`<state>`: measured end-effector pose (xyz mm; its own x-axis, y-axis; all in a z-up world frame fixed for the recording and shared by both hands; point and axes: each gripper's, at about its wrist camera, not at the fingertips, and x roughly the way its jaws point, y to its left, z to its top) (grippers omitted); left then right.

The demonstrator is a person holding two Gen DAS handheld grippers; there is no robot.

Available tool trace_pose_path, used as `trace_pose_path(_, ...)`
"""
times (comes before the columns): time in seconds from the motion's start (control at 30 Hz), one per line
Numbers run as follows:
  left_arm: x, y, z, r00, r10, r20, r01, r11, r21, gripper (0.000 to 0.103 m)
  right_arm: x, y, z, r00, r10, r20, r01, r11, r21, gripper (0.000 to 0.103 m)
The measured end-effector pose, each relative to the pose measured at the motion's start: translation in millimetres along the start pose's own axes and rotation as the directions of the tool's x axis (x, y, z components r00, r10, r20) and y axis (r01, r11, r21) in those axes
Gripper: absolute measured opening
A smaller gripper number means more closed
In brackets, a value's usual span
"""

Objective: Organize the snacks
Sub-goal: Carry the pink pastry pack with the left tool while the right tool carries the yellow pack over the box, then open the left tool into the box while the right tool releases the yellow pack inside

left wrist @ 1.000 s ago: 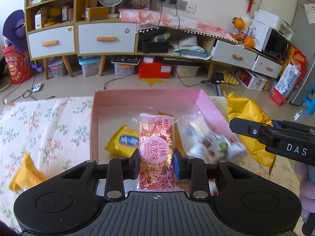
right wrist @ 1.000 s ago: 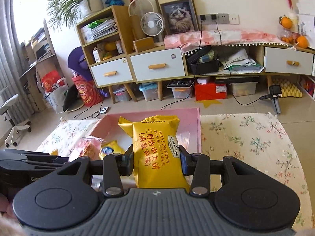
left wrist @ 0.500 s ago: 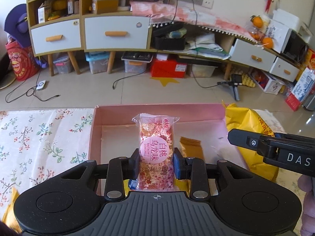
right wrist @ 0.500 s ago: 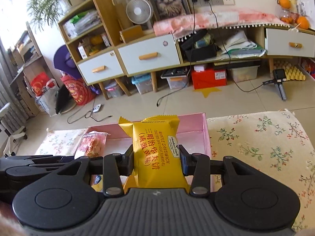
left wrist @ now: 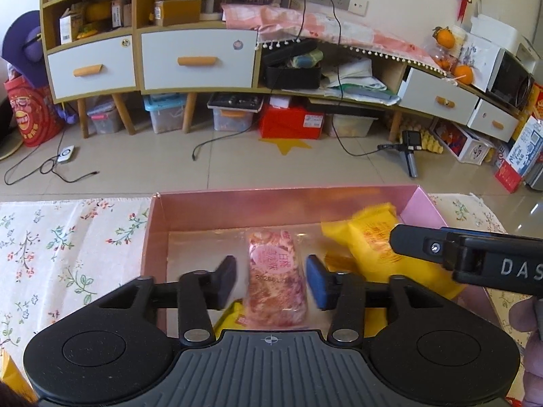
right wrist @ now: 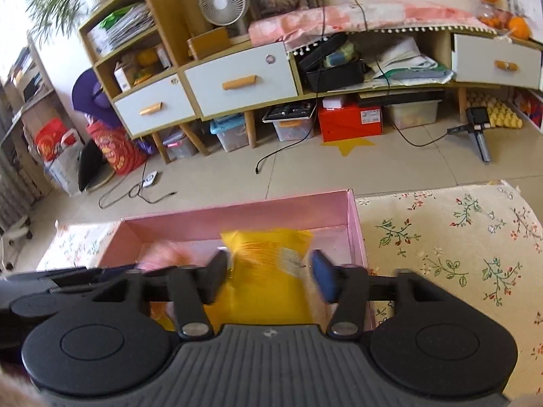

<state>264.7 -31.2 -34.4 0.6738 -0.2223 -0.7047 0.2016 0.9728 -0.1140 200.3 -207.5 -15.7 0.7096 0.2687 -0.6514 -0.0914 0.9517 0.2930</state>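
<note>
Left gripper fingers spread apart, the pink snack packet loose between them, touching neither, dropping into the pink box below. Right gripper fingers apart too, the yellow wafer packet blurred between them, evidently released so it lands beside the pink one inside the box.
</note>
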Motion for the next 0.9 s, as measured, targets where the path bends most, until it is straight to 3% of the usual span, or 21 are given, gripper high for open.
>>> trace_pose_path(0.5,-32,-5,-6,1.0,-0.007,0.005,0.007,1.0,0.017,0.068,-22,5,3,1.0,-0.024,0.009,0.025,0.999,-0.025,0.071)
trace_pose_path(0.9,-82,-9,-21,1.0,-0.008,0.016,0.008,1.0,0.016,0.079,-60,7,-5,0.999,-0.035,0.037,0.036,0.999,-0.024,0.085)
